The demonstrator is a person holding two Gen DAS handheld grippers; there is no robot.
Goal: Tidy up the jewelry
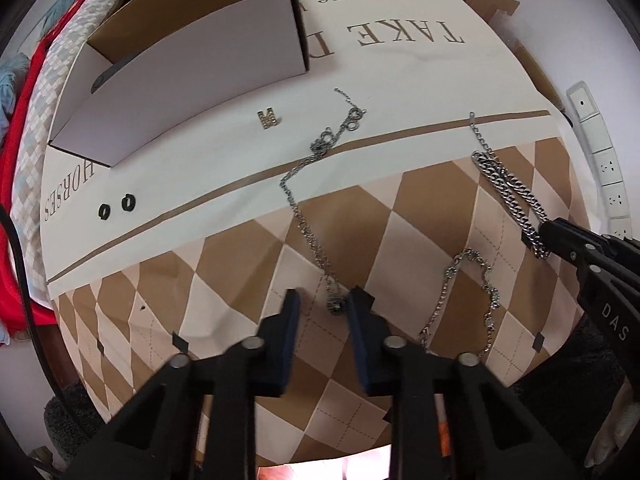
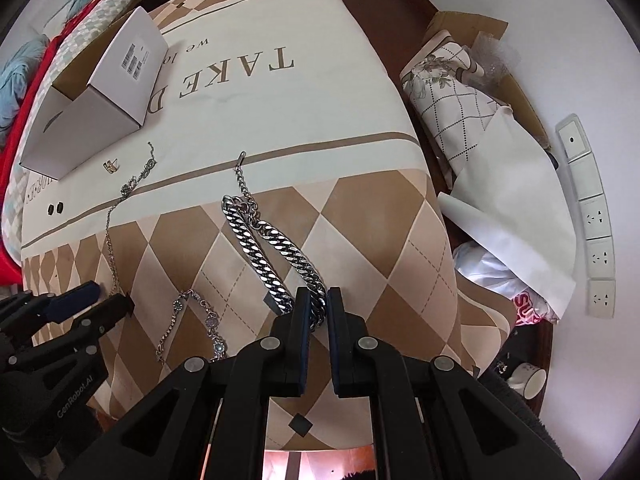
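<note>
Jewelry lies on a cream and tan cloth. My left gripper [image 1: 326,300] is open, its fingers either side of the near end of a thin silver chain [image 1: 308,232], which also shows in the right wrist view [image 2: 110,240]. My right gripper [image 2: 319,300] is shut on the near end of a thick curb chain [image 2: 276,256], seen from the left wrist too [image 1: 508,188]. A beaded bracelet [image 1: 476,292] [image 2: 200,320] lies between the two. A gold letter charm [image 1: 269,118] and two black studs [image 1: 116,206] lie near an open white box [image 1: 192,68] [image 2: 96,100].
A cardboard box with rolled cloth [image 2: 452,84] stands right of the table. A white power strip [image 2: 592,216] lies at far right. Red and blue fabrics [image 1: 24,128] pile at the left. A mug [image 2: 528,376] sits low right.
</note>
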